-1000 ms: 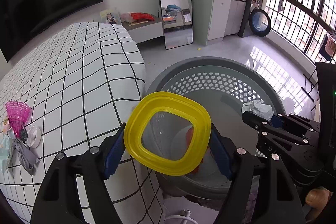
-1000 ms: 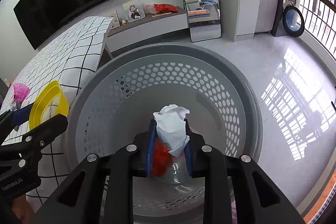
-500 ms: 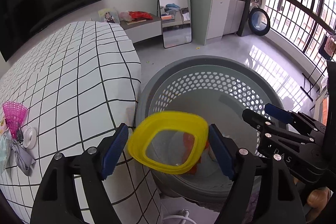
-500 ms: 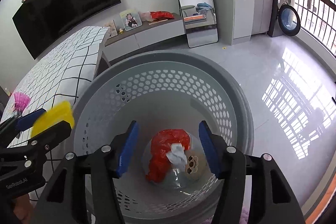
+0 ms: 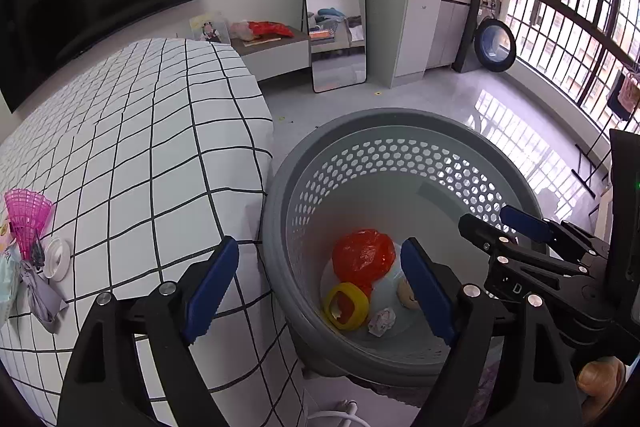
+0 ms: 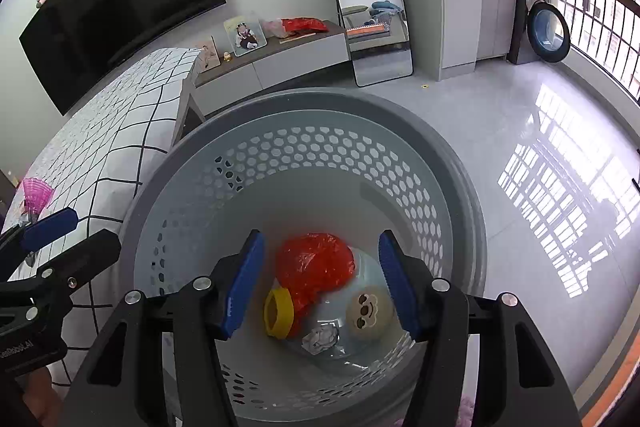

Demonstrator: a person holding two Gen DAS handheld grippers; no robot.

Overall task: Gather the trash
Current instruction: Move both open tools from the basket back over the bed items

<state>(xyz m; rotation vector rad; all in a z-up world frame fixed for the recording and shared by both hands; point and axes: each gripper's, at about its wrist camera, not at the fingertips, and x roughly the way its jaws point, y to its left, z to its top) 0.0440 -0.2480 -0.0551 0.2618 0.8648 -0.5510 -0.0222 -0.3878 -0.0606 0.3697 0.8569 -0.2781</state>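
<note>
A grey perforated basket [image 5: 400,119] stands on the floor beside the bed. On its bottom lie a red plastic bag [image 5: 364,255], a yellow ring-shaped lid [image 5: 346,305], a crumpled white tissue [image 5: 382,321] and a round beige piece with a face [image 6: 368,311]. My left gripper [image 5: 318,251] hovers over the basket's near left rim, its jaws opening with nothing between them. My right gripper [image 6: 320,241] hangs above the basket [image 6: 320,99], open and empty, with the red bag [image 6: 316,263], lid [image 6: 279,313] and tissue [image 6: 320,337] far below it.
The bed with a white checked cover [image 5: 140,147] lies left of the basket. On it are a pink mesh cone [image 5: 26,215], a white round cap [image 5: 56,259] and a grey wrapper [image 5: 40,291]. A mirror [image 5: 336,7] and a washing machine [image 5: 494,45] stand across the shiny floor.
The yellow lid left my left gripper and fell into the basket. The white tissue dropped out of my right gripper onto the basket's bottom. Both pairs of jaws spread apart.
</note>
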